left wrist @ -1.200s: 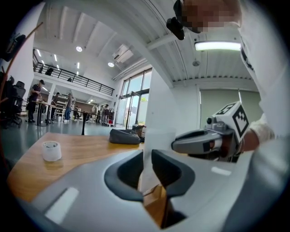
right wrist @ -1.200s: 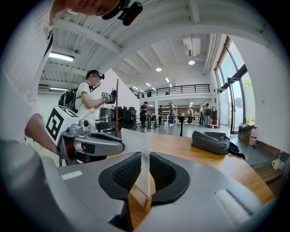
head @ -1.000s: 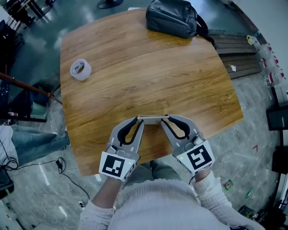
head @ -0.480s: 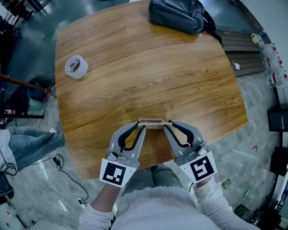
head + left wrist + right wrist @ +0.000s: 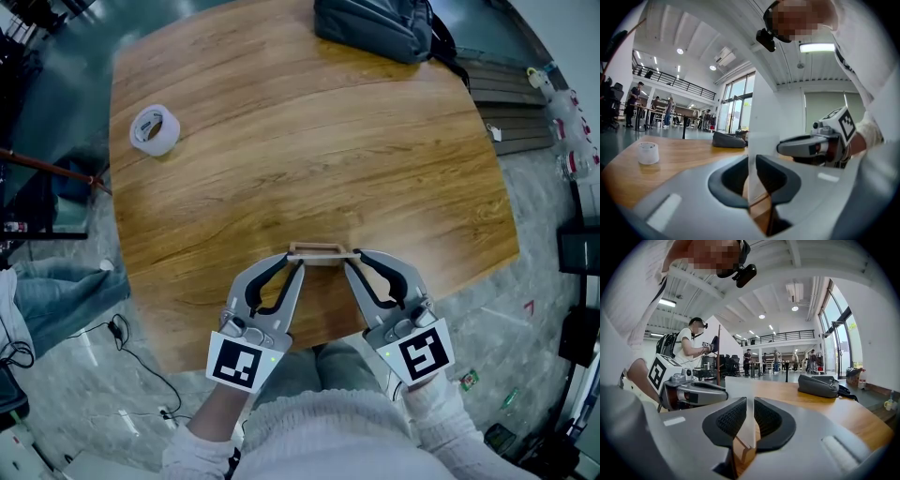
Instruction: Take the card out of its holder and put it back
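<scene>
1. Lower centre of the head view: the left gripper [image 5: 293,262] and right gripper [image 5: 352,262] each pinch one end of the upright card [image 5: 761,117].
2. The card's lower edge sits at the wooden holder [image 5: 322,254]. I cannot tell if it is seated, so the lift-out or return looks midway.
3. Table [image 5: 281,159]: tape roll [image 5: 155,129] upper left, bag [image 5: 375,26] at top.
4. Beyond: people [image 5: 635,101] and a railed balcony [image 5: 783,336].
</scene>
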Motion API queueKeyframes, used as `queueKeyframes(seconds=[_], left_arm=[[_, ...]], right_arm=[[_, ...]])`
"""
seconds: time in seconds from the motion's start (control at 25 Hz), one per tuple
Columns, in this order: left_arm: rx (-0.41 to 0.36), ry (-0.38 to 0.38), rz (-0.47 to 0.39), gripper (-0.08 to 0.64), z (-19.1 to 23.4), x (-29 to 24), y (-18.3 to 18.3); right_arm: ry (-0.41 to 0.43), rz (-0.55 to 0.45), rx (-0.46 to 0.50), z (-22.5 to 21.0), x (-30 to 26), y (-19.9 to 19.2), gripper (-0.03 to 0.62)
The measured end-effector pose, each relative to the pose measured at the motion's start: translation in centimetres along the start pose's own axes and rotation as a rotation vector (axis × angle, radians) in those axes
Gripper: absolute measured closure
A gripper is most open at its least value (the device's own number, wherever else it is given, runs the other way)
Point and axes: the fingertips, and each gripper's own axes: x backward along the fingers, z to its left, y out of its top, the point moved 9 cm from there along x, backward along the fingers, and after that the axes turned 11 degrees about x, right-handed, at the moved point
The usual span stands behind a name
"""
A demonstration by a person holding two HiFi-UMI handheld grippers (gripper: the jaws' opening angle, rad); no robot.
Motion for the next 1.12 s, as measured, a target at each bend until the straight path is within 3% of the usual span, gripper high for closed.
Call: queueKeyframes(seconds=[1.12], left_arm=[[-0.035,-0.004,-0.009,0.515,1.1,1.1,-0.4]], right_arm=[[0.004,-0.018,0.004,1.2,-0.5,0.2,0.552]])
